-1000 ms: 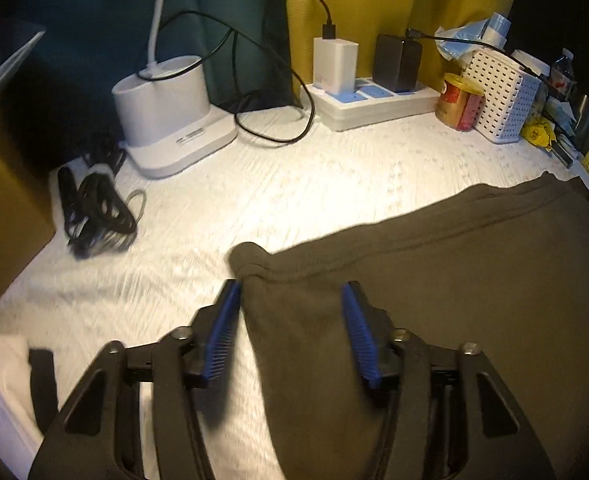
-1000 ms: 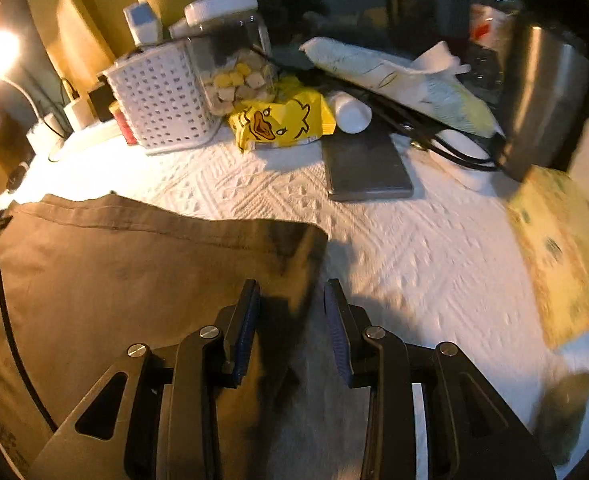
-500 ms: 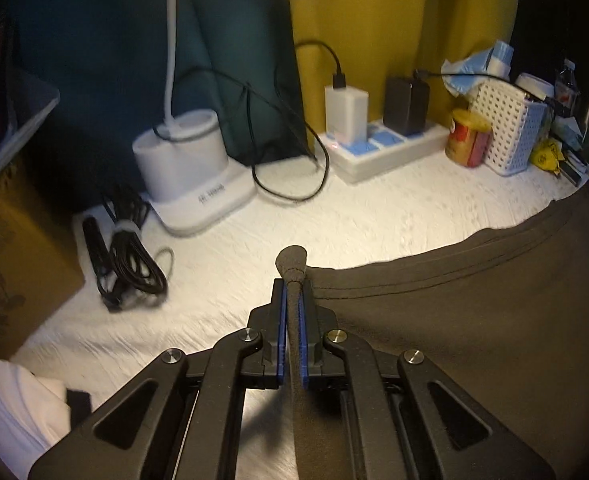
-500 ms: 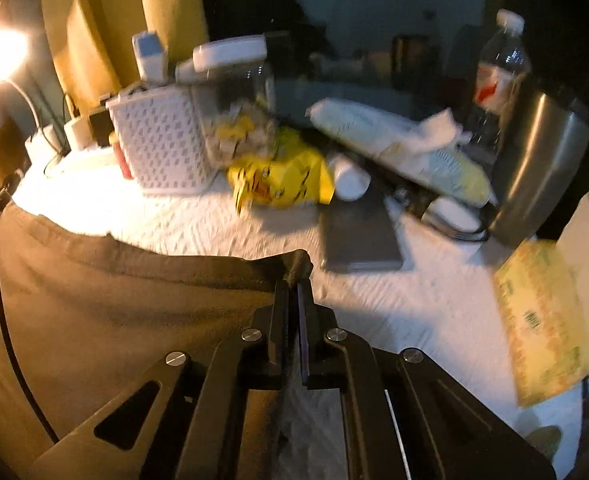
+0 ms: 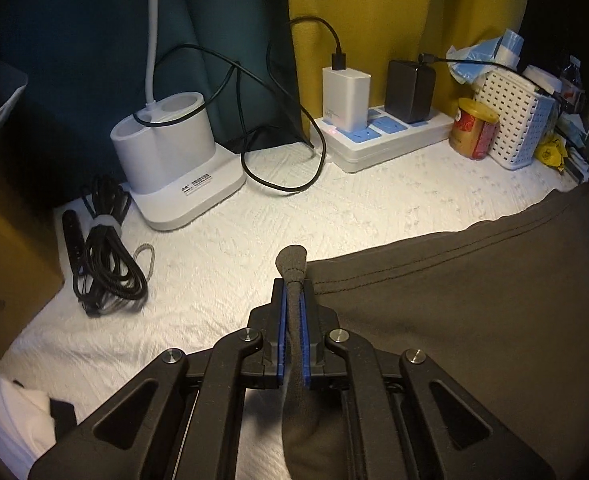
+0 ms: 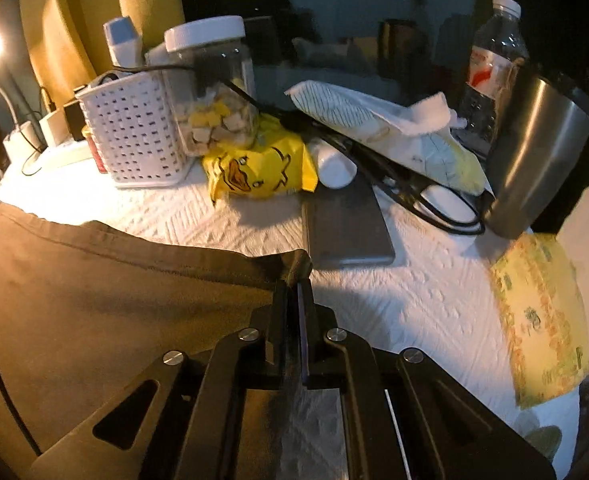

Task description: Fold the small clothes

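A dark olive-brown garment (image 5: 474, 300) lies spread over the white textured table cover (image 5: 222, 248). My left gripper (image 5: 293, 286) is shut on the garment's left corner, and a bunched tip of cloth sticks out past the blue pads. In the right wrist view the same garment (image 6: 114, 300) fills the lower left. My right gripper (image 6: 293, 280) is shut on its right corner, the hem pinched between the jaws and raised a little off the cover.
Behind on the left stand a white lamp base (image 5: 174, 160), a coiled black cable (image 5: 102, 256) and a power strip with chargers (image 5: 378, 132). A white basket (image 6: 134, 136), jar (image 6: 214, 92), yellow duck bag (image 6: 258, 168), grey tablet (image 6: 346, 224) and steel tumbler (image 6: 534, 160) crowd the right.
Both grippers went from open astride the garment's corners to shut on them. Since then both have lifted the pinched corners slightly; the views pulled back a little.
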The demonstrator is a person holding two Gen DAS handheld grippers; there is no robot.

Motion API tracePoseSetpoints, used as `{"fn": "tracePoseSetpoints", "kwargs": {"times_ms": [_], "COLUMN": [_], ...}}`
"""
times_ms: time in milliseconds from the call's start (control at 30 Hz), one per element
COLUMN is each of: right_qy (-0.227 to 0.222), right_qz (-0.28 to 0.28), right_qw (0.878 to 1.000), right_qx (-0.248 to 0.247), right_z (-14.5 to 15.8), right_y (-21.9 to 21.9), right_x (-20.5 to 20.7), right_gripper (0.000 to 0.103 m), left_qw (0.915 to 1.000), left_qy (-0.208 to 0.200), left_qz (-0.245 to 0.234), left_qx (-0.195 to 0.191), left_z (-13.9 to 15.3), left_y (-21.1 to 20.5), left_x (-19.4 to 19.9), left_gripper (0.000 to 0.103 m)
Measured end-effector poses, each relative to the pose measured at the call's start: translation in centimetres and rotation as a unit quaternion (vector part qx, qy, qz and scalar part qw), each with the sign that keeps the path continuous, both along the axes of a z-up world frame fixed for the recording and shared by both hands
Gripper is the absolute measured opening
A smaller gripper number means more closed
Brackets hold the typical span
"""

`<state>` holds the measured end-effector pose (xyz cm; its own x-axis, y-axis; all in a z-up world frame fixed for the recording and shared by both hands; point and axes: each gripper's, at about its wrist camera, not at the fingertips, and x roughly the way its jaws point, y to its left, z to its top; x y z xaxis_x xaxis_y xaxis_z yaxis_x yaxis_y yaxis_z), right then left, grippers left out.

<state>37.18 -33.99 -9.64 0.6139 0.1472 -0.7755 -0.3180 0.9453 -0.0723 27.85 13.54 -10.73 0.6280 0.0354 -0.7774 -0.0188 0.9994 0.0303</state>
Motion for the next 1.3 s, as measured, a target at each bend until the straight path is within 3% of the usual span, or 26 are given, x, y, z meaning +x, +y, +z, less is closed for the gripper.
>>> {"fn": "tracePoseSetpoints", "kwargs": {"times_ms": [100, 133, 167, 233, 267, 300, 567, 1300], "right_qy": [0.000, 0.001, 0.000, -0.005, -0.009, -0.011, -0.024, -0.036], "right_qz": [-0.017, -0.020, -0.021, -0.023, -0.024, -0.024, -0.027, -0.033], "right_qw": [1.000, 1.000, 1.000, 1.000, 1.000, 1.000, 0.999, 0.998], "right_qx": [-0.006, -0.004, -0.003, -0.001, 0.000, 0.001, 0.014, 0.038], "right_z": [0.1, 0.3, 0.5, 1.1, 1.5, 1.8, 3.8, 5.9], "right_y": [-0.2, -0.3, -0.3, -0.3, -0.2, -0.2, -0.2, 1.6], "right_x": [-0.3, -0.6, -0.9, -1.7, -2.3, -2.9, -6.7, -17.5], "right_gripper": [0.005, 0.005, 0.008, 0.020, 0.031, 0.037, 0.037, 0.037], "left_qw": [0.9999, 0.9999, 0.9998, 0.9993, 0.9987, 0.9981, 0.9961, 0.9887], "left_qy": [-0.003, -0.006, -0.010, -0.025, -0.034, -0.041, -0.075, -0.097], "left_qz": [0.012, 0.016, 0.018, 0.024, 0.028, 0.028, 0.008, -0.063], "left_qx": [0.001, 0.000, -0.002, -0.015, -0.025, -0.036, -0.046, -0.095], "left_z": [0.3, 0.5, 0.7, 1.3, 1.7, 2.1, 3.9, 3.9], "left_y": [0.0, 0.0, 0.1, 0.1, 0.2, 0.2, -1.8, -8.3], "left_x": [-0.7, -1.1, -1.4, -2.3, -2.9, -3.5, -7.4, -15.3], "left_gripper": [0.009, 0.015, 0.023, 0.063, 0.066, 0.066, 0.067, 0.067]}}
